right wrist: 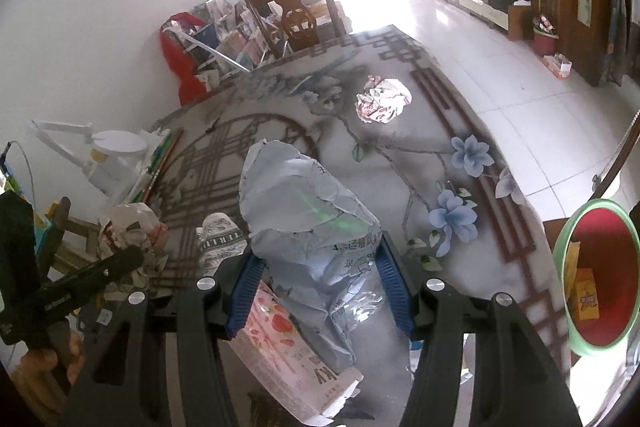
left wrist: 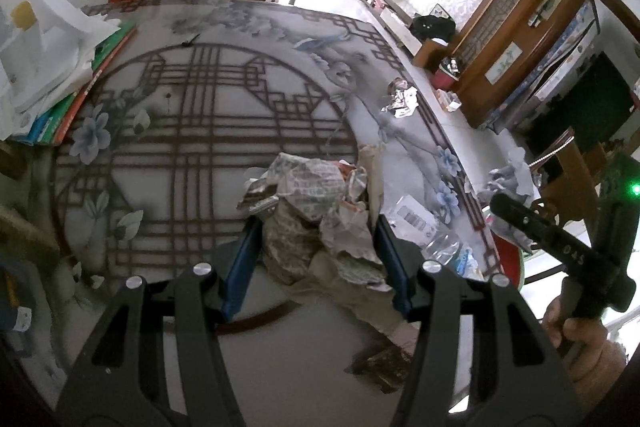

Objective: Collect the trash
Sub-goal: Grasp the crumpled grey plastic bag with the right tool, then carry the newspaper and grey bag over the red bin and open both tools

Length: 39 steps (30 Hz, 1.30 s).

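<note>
The left tongs stand with their blue pads wide apart on either side of a crumpled newspaper wad. The wad lies on the table between the pads; whether they press it cannot be told, as it nearly fills the gap. More torn paper trails from the wad toward the right pad. Farther along the table edge sits a foil-like scrap, well apart from the wad. A clear wrapper with a white label lies just right of the tongs. A stack of books and papers fills the table's left side.

The right tongs also stand wide, with a big crumpled grey sheet rising between the pads. The sheet touches or nearly touches both pads, but a firm grip cannot be told. Under it lies a pink box printed with strawberries, and a bit of clear plastic shows beside the right pad. A small printed wad rests just left of the sheet. A white-and-red paper ball sits farther out on the table, well apart. A red bin with a green rim stands off the table's right edge, with yellow packets inside. The left tongs appear at the left edge of this view, near the newspaper wad.
</note>
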### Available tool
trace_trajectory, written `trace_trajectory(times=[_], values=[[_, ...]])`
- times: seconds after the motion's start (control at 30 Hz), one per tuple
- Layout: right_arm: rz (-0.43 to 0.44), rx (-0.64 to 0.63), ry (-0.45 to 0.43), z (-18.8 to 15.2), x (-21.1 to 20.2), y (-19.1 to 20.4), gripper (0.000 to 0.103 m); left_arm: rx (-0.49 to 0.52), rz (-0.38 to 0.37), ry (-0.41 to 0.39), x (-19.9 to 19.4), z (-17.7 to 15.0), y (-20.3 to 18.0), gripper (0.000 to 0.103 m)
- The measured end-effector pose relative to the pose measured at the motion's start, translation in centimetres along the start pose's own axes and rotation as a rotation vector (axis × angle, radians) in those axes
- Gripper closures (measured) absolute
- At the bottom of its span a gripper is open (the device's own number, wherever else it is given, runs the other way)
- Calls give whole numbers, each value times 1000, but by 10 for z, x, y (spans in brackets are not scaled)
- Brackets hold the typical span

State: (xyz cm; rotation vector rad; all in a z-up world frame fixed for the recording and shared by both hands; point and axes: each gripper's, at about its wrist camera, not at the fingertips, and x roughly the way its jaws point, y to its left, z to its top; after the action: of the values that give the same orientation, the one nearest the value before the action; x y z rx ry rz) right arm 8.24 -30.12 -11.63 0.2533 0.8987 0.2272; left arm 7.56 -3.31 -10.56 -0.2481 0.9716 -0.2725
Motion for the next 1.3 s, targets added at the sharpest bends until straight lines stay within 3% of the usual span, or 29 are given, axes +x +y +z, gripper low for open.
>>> trace_trajectory(times=[0.53, 1.3], values=[[56, -59, 0, -1, -13, -11, 49, -12, -8, -25, -1, 0, -34, 49], [140, -116, 32, 17, -22, -66, 49, -82, 72, -32, 12, -15, -93, 49]])
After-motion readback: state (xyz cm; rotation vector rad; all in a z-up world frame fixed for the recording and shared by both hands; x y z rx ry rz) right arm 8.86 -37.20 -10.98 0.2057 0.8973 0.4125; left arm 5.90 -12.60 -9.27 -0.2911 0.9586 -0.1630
